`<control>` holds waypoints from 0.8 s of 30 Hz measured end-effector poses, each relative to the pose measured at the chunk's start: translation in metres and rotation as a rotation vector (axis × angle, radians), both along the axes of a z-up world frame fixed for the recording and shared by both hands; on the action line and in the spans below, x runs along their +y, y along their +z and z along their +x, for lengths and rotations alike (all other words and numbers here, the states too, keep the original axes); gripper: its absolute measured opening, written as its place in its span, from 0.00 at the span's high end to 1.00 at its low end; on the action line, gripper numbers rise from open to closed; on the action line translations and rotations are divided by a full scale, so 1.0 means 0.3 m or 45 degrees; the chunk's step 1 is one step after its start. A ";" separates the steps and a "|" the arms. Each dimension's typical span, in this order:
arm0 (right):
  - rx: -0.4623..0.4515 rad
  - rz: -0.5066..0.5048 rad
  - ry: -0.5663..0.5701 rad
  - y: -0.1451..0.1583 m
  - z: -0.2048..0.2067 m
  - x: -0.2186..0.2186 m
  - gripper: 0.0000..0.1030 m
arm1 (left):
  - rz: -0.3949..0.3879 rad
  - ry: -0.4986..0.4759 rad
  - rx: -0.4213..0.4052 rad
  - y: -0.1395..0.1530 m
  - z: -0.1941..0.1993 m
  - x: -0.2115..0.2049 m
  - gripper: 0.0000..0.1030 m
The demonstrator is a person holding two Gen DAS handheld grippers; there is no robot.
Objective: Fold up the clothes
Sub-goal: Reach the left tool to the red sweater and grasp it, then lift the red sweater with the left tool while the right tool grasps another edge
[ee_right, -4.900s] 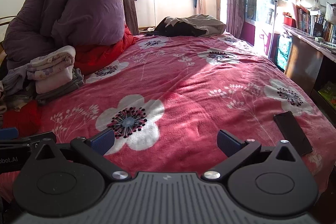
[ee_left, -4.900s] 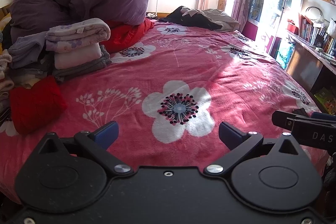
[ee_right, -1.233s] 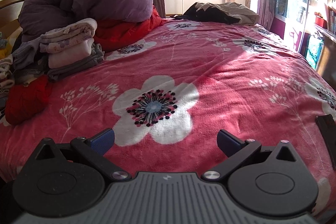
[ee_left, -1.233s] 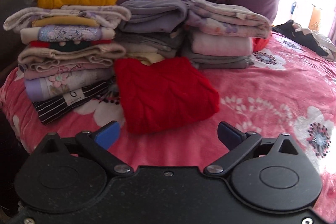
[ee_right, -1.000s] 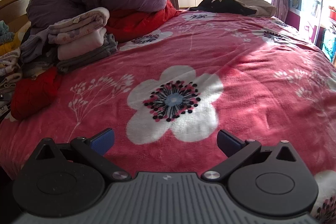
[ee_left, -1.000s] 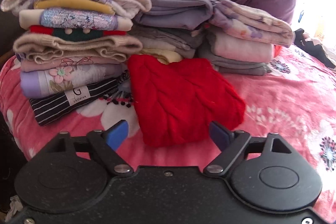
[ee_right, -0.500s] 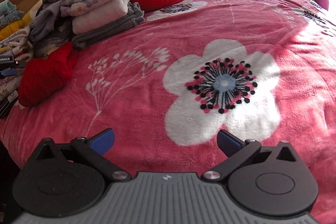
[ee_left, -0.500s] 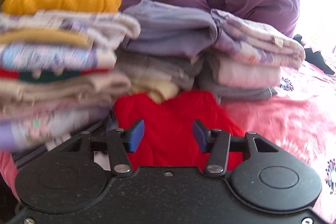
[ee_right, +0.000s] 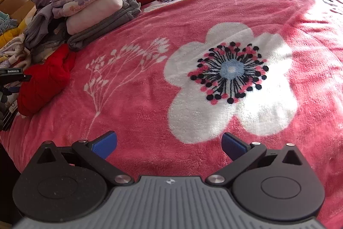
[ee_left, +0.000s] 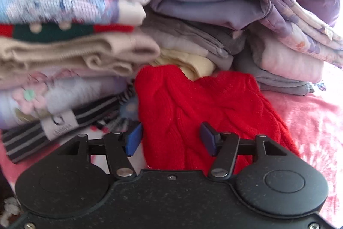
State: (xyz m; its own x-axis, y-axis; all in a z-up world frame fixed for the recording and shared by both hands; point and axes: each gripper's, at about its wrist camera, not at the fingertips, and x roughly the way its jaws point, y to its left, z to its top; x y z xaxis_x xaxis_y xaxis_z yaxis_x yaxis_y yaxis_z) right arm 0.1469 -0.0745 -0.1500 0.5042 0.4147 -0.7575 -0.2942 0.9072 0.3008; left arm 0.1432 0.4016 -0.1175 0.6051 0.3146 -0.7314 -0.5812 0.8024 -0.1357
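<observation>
The left gripper (ee_left: 170,140) has closed in on the red knit sweater (ee_left: 205,108), which a second ago lay well ahead of it and now fills the space right in front of the fingers. Its jaws have just narrowed from wide and then eased back out a little; they stand about half open, straddling the near left part of the sweater, with no sign that the pads are pressing on the wool. The sweater lies folded on the bed blanket (ee_right: 214,14), touching the front of the stacks of folded clothes (ee_left: 70,40). This looks like the run-up to picking it up, perhaps to add it to a stack. The right gripper (ee_right: 169,144) has sunk closer to the blanket, to the right of the sweater (ee_right: 45,81), jaws wide apart and holding nothing.
</observation>
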 end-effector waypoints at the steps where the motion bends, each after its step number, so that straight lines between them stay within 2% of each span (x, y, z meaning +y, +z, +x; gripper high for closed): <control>1: 0.005 0.008 -0.008 0.000 -0.004 -0.008 0.00 | -0.008 -0.006 -0.013 -0.001 -0.003 -0.002 0.54; 3: 0.015 0.025 -0.024 0.000 -0.011 -0.024 0.00 | -0.018 -0.019 -0.037 0.000 -0.010 -0.008 0.66; 5: 0.021 0.041 -0.040 0.005 -0.022 -0.042 0.00 | 0.042 -0.037 -0.042 0.020 -0.017 -0.042 0.79; 7: 0.018 0.049 -0.049 0.015 -0.035 -0.056 0.00 | 0.075 -0.062 -0.083 0.054 -0.037 -0.076 0.83; 10: 0.013 0.062 -0.057 0.030 -0.060 -0.082 0.00 | 0.111 -0.107 -0.163 0.111 -0.073 -0.132 0.86; 13: 0.012 0.078 -0.071 0.046 -0.087 -0.113 0.00 | 0.107 -0.173 -0.264 0.186 -0.107 -0.192 0.88; 18: -0.006 0.109 -0.096 0.079 -0.137 -0.173 0.00 | 0.175 -0.346 -0.395 0.348 -0.140 -0.376 0.89; 24: -0.046 0.152 -0.148 0.130 -0.196 -0.274 0.00 | 0.247 -0.579 -0.606 0.570 -0.181 -0.620 0.89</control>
